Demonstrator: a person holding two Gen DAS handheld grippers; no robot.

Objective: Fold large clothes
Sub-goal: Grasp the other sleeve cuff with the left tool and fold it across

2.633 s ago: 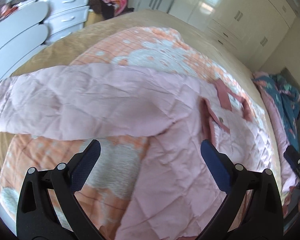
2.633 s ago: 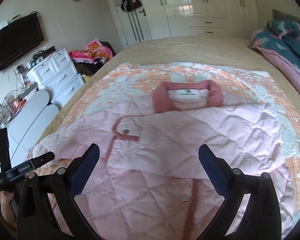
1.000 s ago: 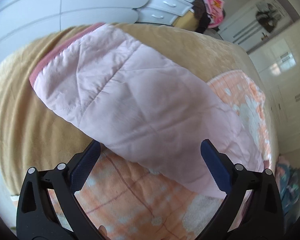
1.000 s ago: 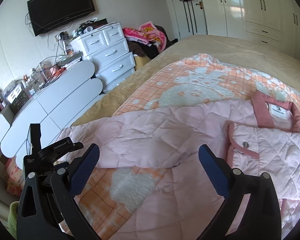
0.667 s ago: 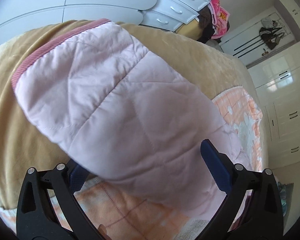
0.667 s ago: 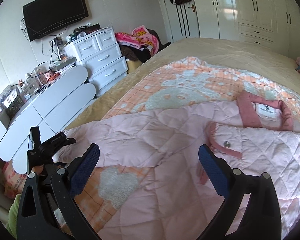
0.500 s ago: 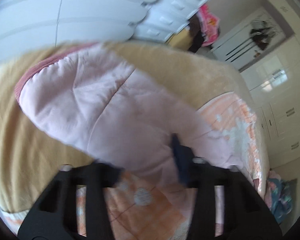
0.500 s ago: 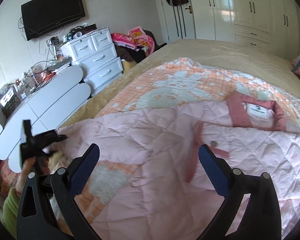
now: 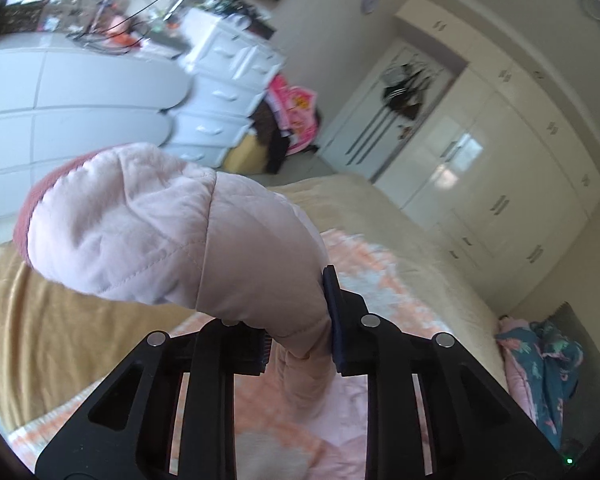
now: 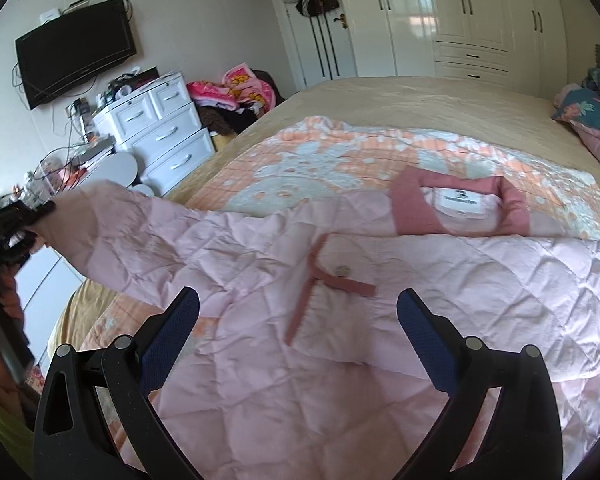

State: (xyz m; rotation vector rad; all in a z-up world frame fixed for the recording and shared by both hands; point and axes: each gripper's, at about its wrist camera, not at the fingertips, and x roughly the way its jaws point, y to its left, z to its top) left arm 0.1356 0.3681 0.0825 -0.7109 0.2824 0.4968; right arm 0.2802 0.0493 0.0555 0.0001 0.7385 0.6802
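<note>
Centrally in the right wrist view, a pale pink quilted jacket (image 10: 380, 300) lies spread front-up on an orange and white blanket (image 10: 340, 152) covering a tan bed (image 10: 400, 96). Its darker pink collar (image 10: 460, 208) sits right of centre, and a snap button (image 10: 343, 270) shows on the front placket.

At the left edge of that view, the left gripper (image 9: 300, 344) is clamped on the jacket's sleeve (image 9: 172, 240), lifting it off the bed; the rose cuff (image 9: 40, 196) puffs out at the middle left of the left wrist view. The right gripper (image 10: 298, 328) hovers over the jacket's chest with its tongs wide apart, holding nothing.

The padding looks light, soft and floppy, probably a little slick. It will likely sag from any grip, so the firmer cuff, hem or collar seams seem the best holds.
</note>
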